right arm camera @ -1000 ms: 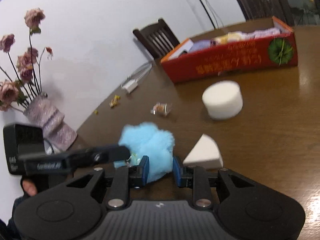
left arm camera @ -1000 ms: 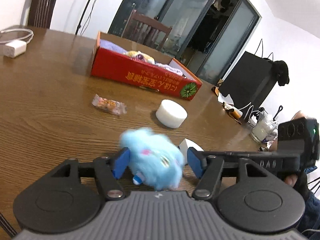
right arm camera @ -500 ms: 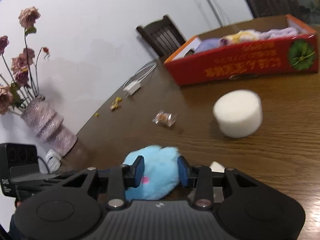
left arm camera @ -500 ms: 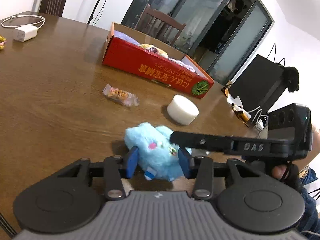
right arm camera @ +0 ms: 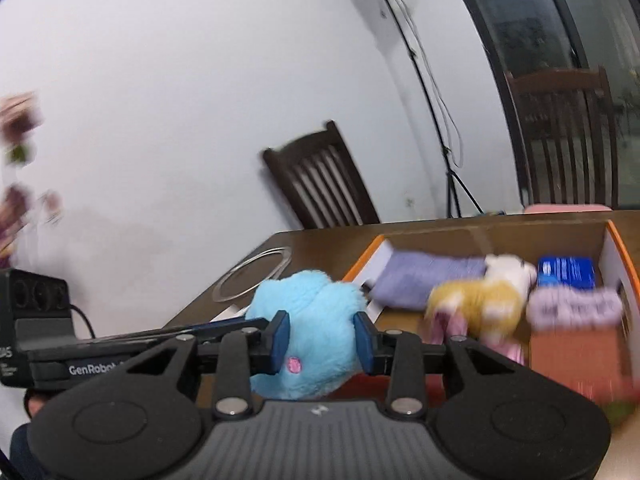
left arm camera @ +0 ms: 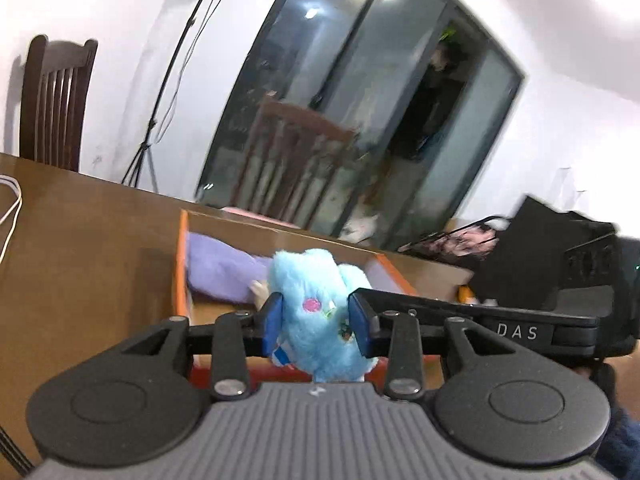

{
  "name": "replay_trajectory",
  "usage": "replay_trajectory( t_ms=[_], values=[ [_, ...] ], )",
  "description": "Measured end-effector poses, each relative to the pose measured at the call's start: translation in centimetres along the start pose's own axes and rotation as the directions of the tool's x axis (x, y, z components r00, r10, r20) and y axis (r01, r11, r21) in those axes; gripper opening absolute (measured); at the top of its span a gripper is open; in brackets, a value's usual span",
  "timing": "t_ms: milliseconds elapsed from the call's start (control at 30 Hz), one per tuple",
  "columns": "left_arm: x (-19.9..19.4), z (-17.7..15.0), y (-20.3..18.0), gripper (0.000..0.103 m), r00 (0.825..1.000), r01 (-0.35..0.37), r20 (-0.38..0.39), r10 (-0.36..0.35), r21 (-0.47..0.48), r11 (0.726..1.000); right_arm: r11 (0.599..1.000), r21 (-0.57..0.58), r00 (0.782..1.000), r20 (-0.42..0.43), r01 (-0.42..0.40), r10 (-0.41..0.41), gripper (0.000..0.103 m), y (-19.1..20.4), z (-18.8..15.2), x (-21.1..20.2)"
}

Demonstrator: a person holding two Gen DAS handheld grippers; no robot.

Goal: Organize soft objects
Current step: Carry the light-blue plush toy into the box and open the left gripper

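A fluffy blue plush toy [left arm camera: 316, 312] is pinched between both grippers and held in the air over the near edge of the red cardboard box [left arm camera: 180, 264]. My left gripper [left arm camera: 316, 320] is shut on it, and my right gripper [right arm camera: 322, 340] is shut on the same toy [right arm camera: 308, 320] from the other side. The box [right arm camera: 616, 240] holds a purple cloth [right arm camera: 424, 276], a yellow and white plush [right arm camera: 480, 300], a lilac soft item [right arm camera: 572, 308] and a blue packet [right arm camera: 564, 272].
The brown wooden table [left arm camera: 80, 240] carries a white cable [right arm camera: 252, 276] to the left of the box. Dark wooden chairs [right arm camera: 320, 176] stand behind the table by the white wall. A black bag [left arm camera: 560, 248] sits at the right.
Both grippers have lifted the blue plush off the table and carried it forward to the box. The white sponges and candy wrapper have dropped out of view.
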State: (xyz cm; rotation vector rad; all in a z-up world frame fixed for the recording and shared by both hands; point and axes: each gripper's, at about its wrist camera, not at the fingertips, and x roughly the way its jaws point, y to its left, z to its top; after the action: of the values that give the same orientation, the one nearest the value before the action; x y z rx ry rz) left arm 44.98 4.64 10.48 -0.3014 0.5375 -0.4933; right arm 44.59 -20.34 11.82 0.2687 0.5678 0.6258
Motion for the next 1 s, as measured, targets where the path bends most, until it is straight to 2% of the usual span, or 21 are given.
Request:
replay_trajectory(
  t_ms=[67, 133, 167, 200, 233, 267, 333, 400, 467, 600, 733, 833, 933, 967, 1000],
  values=[
    [3.2, 1.3, 1.3, 0.036, 0.997, -0.057, -0.055, 0.056, -0.024, 0.998, 0.999, 0.033, 0.998, -0.041, 0.042, -0.041, 0.034, -1.8, 1.9, 3.6],
    [6.2, 1.5, 2.0, 0.036, 0.985, -0.143, -0.102, 0.14, -0.022, 0.99, 0.995, 0.06, 0.993, -0.098, 0.078, -0.072, 0.033, -3.5, 2.7, 7.1],
    [7.4, 1.4, 2.1, 0.036, 0.975, -0.179, -0.136, 0.177, -0.005, 0.984, 0.994, 0.056, 0.988, -0.128, 0.091, -0.083, 0.024, -4.0, 2.8, 8.6],
    [8.5, 1.0, 1.8, 0.033, 0.964, -0.203, -0.166, 0.209, 0.051, 0.978, 0.992, 0.066, 0.98, -0.173, 0.107, -0.094, 0.016, -4.7, 2.6, 10.0],
    [9.1, 0.6, 1.5, 0.033, 0.956, -0.227, -0.171, 0.24, 0.093, 0.969, 0.986, 0.062, 0.964, -0.229, 0.155, -0.137, 0.015, -5.3, 2.2, 11.8],
    [9.6, 0.2, 1.1, 0.033, 0.948, -0.251, -0.168, 0.271, 0.134, 0.959, 0.977, 0.023, 0.947, -0.251, 0.211, -0.199, 0.015, -5.2, 1.8, 12.8],
    [9.7, -0.6, 1.2, 0.033, 0.944, -0.257, -0.167, 0.284, 0.166, 0.952, 0.968, -0.025, 0.934, -0.257, 0.251, -0.249, 0.013, -5.1, 1.3, 13.8],
    [9.5, -0.9, 1.6, 0.033, 0.953, -0.225, -0.166, 0.252, 0.164, 0.96, 0.971, -0.003, 0.936, -0.265, 0.239, -0.231, 0.013, -5.3, 0.7, 14.0],
    [9.3, -1.2, 1.5, 0.033, 0.953, -0.227, -0.162, 0.258, 0.185, 0.956, 0.97, -0.01, 0.937, -0.258, 0.243, -0.237, 0.014, -5.2, 0.4, 14.0],
    [8.2, -0.5, 0.7, 0.034, 0.959, -0.222, -0.135, 0.249, 0.19, 0.956, 0.97, -0.011, 0.942, -0.238, 0.241, -0.237, 0.017, -4.4, 0.9, 13.2],
    [5.8, 1.0, -0.6, 0.035, 0.967, -0.225, -0.074, 0.244, 0.202, 0.953, 0.976, -0.045, 0.962, -0.165, 0.215, -0.22, 0.023, -3.2, 2.4, 9.9],
    [3.3, 1.4, -1.7, 0.042, 0.967, -0.242, -0.031, 0.254, 0.216, 0.946, 0.968, -0.107, 0.965, -0.105, 0.227, -0.238, 0.028, -1.8, 3.5, 6.3],
    [0.0, 0.7, -3.0, 0.059, 0.959, -0.281, 0.021, 0.284, 0.235, 0.931, 0.957, -0.154, 0.965, -0.057, 0.245, -0.257, 0.034, -0.6, 3.7, 2.2],
    [-1.1, 0.4, -3.4, 0.072, 0.957, -0.289, 0.045, 0.286, 0.235, 0.928, 0.951, -0.172, 0.963, -0.04, 0.256, -0.266, 0.039, -0.1, 3.5, 0.6],
    [-2.2, -0.1, -3.7, 0.076, 0.956, -0.294, 0.065, 0.287, 0.229, 0.928, 0.945, -0.189, 0.961, -0.023, 0.266, -0.275, 0.043, 0.3, 3.3, -0.7]
  ],
)
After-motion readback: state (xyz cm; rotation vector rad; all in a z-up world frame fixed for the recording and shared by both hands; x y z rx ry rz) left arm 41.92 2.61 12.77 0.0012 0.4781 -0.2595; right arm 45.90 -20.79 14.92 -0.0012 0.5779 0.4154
